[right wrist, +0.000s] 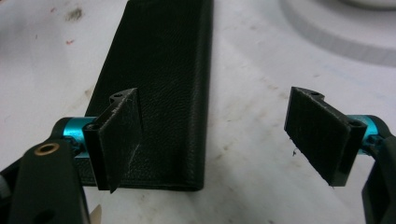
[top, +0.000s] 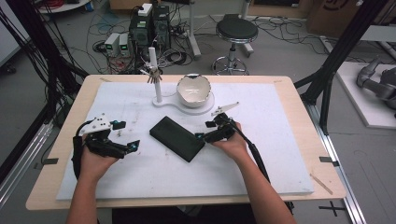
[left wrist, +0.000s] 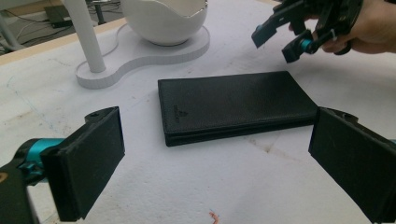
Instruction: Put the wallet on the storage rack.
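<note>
My left gripper sits at the left of the white mat, jaws spread wide and holding nothing, well apart from the black wallet. The wallet lies flat mid-mat, in front of the white stand carrying a cracked-edge bowl. My right gripper is at the wallet's right end, jaws wide apart, one above the leather; contact I cannot confirm.

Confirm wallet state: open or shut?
Shut. The black wallet lies flat on the white mat, folded, its stacked edges together.
</note>
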{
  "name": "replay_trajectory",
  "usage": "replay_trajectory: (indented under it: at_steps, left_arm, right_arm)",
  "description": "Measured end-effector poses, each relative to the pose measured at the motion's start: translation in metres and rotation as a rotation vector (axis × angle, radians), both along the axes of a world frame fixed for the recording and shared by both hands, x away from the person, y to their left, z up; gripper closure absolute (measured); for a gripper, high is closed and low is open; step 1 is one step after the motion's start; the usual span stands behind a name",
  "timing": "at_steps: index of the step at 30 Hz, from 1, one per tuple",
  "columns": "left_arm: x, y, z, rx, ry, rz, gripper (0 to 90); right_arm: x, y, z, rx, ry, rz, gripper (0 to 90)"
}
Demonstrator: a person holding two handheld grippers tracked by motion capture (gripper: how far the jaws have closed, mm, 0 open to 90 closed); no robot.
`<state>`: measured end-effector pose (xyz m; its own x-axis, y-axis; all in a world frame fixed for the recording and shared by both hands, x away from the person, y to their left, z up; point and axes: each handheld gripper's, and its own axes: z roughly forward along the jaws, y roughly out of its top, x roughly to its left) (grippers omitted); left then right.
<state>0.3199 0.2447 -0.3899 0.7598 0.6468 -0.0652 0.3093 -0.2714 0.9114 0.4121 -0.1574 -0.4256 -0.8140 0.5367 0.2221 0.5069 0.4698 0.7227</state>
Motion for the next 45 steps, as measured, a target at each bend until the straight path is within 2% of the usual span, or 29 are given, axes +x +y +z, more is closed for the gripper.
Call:
replay_trajectory:
  at_steps: [6, 12, 14, 17, 20, 23, 27, 29, 34, 40, 45]
  left_arm:
    - [0.000, 0.001, 0.000, 0.000, 0.000, 0.002, 3.5]
    - [0.000, -0.001, 0.000, 0.001, -0.002, 0.000, 3.5]
    - [0.000, -0.002, 0.000, 0.004, -0.001, -0.003, 3.5]
    - [0.000, -0.003, 0.000, 0.006, 0.000, -0.002, 3.5]
    - [-0.001, -0.002, 0.000, 0.003, -0.002, -0.001, 3.5]
    - [-0.001, -0.001, 0.001, 0.001, -0.004, 0.000, 3.5]
    - [-0.001, -0.001, 0.001, 0.003, -0.006, 0.002, 3.5]
    - [-0.001, 0.000, 0.001, 0.003, -0.006, 0.003, 3.5]
    - [-0.002, 0.001, 0.001, -0.007, -0.004, 0.003, 3.5]
    - [-0.001, 0.003, 0.001, -0.025, 0.005, -0.010, 3.5]
    - [0.000, -0.003, 0.001, -0.017, 0.007, -0.029, 3.5]
  right_arm:
    - [-0.001, 0.016, -0.018, -0.033, 0.061, 0.042, 20.0]
    - [-0.004, 0.019, -0.020, -0.048, 0.051, 0.055, 20.3]
    - [-0.006, 0.020, -0.019, -0.043, 0.058, 0.087, 30.8]
    - [-0.007, 0.020, -0.020, -0.020, 0.082, 0.111, 40.3]
    - [-0.006, 0.018, -0.021, -0.001, 0.099, 0.107, 46.6]
    - [-0.003, 0.015, -0.021, 0.020, 0.099, 0.100, 61.5]
    - [-0.004, 0.012, -0.018, 0.032, 0.097, 0.085, 75.7]
    - [-0.005, 0.014, -0.017, 0.027, 0.073, 0.087, 79.9]
    - [-0.009, 0.015, -0.013, 0.010, 0.034, 0.099, 82.4]
    - [-0.019, 0.013, 0.009, 0.015, -0.086, 0.151, 83.8]
    - [-0.031, 0.004, 0.030, -0.033, -0.195, 0.220, 84.2]
